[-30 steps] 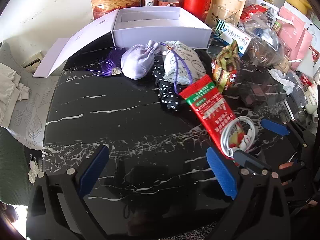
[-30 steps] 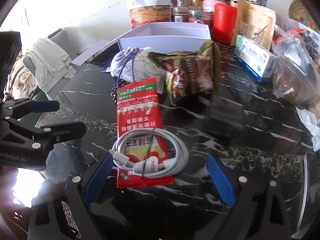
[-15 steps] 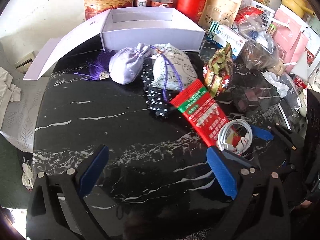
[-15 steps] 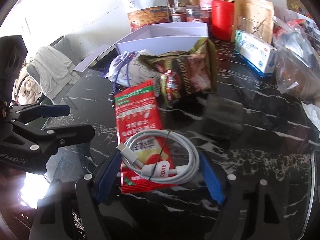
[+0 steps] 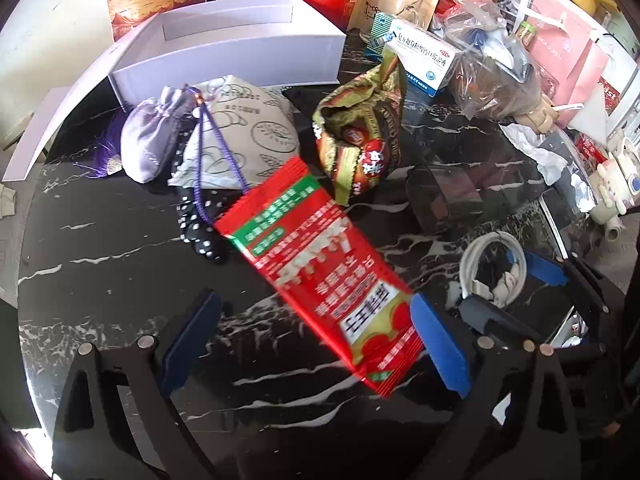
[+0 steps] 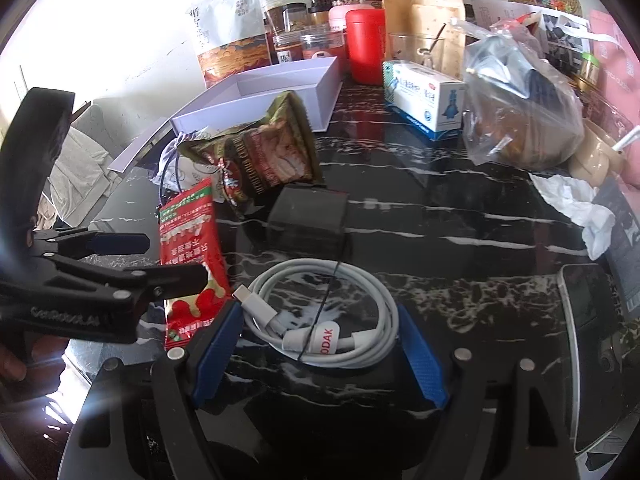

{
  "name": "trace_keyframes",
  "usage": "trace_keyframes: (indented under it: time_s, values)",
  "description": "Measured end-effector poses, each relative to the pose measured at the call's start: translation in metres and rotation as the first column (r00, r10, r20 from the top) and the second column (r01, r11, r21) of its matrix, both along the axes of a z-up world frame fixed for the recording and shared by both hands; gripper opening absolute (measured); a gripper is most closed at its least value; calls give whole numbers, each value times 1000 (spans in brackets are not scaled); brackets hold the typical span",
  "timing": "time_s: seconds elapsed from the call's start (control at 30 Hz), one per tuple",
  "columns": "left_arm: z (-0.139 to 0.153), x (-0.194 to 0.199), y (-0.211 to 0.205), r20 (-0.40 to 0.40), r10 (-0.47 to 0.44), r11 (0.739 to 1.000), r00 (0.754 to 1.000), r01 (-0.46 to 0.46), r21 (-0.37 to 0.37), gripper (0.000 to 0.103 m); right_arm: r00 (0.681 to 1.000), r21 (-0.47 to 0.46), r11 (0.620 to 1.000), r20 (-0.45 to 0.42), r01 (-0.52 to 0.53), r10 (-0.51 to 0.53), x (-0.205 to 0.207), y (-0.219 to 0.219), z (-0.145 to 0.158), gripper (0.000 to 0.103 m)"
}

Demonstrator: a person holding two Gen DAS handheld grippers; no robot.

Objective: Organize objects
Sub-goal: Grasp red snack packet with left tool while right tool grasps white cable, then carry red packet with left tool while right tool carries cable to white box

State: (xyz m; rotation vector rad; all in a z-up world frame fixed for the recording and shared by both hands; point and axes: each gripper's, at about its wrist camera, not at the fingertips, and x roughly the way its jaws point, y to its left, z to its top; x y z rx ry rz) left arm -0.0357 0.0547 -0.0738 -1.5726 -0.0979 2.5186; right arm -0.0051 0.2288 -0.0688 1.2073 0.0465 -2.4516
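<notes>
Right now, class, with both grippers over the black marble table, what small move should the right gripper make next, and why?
Probably close the right gripper on the coiled white charging cable. Its blue pads sit on either side of the coil with small gaps, so the cable looks not yet pinched. The cable lies flat on the black marble table, beside the red snack packet. The open white box behind seems a likely destination.

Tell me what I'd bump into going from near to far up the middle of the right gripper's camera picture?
White coiled cable → black box → brown snack bag → white open box → jars by the wall.
</notes>
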Motion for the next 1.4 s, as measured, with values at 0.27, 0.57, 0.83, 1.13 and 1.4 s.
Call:
trace_keyframes:
  time_s: [0.27,0.57,0.83,1.13,1.4]
  values:
    - [-12,-16,21,25,47,998,999,-45,-53,88,1000,-5,1000,-6,7,-7,-1,12,-1,79]
    - [-10,-15,21,-23,42,998,999,-43,-46,61,1000,-17,1000,-14,6,-7,1,11,1,79]
    - [0,-2,14,-64,11,999,998,-12,-30,35,1000,-27,1000,-22,-14,13,5,2,4,79]
    - [17,22,-7,-129,-11,1000,992,13,16,16,999,-34,999,-40,-15,14,9,-7,8,79]
    - [15,32,-24,-112,16,998,994,-10,56,13,999,-26,999,-41,-29,28,12,-15,7,79]
